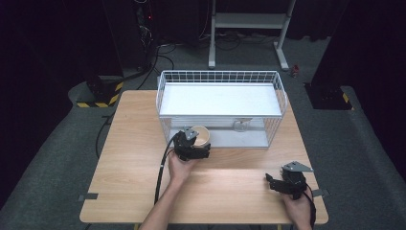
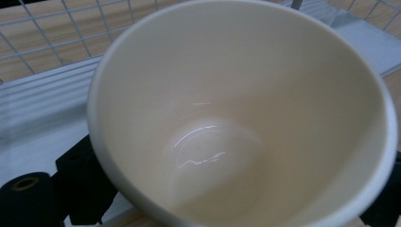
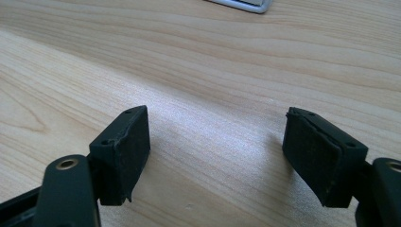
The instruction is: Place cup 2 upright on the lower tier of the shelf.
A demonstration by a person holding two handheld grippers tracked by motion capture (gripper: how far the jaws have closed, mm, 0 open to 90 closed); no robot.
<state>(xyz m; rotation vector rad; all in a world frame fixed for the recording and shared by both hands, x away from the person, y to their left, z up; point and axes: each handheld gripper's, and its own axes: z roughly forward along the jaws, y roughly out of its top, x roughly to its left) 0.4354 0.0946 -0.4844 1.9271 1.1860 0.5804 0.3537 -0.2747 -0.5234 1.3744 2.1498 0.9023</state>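
1. A wooden table [image 1: 129,143] is seen from above, with dark floor around it and a black cable [image 1: 163,167] trailing from the left gripper toward the near edge
2. The left gripper [image 1: 192,148] is held at the front of the wire basket [image 1: 220,76], near its left end; a cream cup [image 1: 201,136] is carried at its jaws. In the left gripper view the cup [image 2: 236,118] is seen mouth-on and empty, with black jaw parts visible at both lower corners, so the jaws are judged to be closed on the cup's wall
3. The cup is located just at the open lower level of the basket, beneath its white shelf [image 1: 220,98]; whether it is touching the basket floor cannot be told
4. The cup is judged to be rigid, light and smooth-glazed, hence somewhat slippery and breakable if dropped. A hold across the wall just below the rim is judged the most secure
5. A small clear rounded object [image 1: 241,125] is seen further right in the lower level; its identity cannot be told
6. The right gripper [image 1: 282,183] is rested near the table's right front corner. In the right gripper view its jaws are set wide apart over bare wood, with nothing held between the pads [image 3: 123,151]
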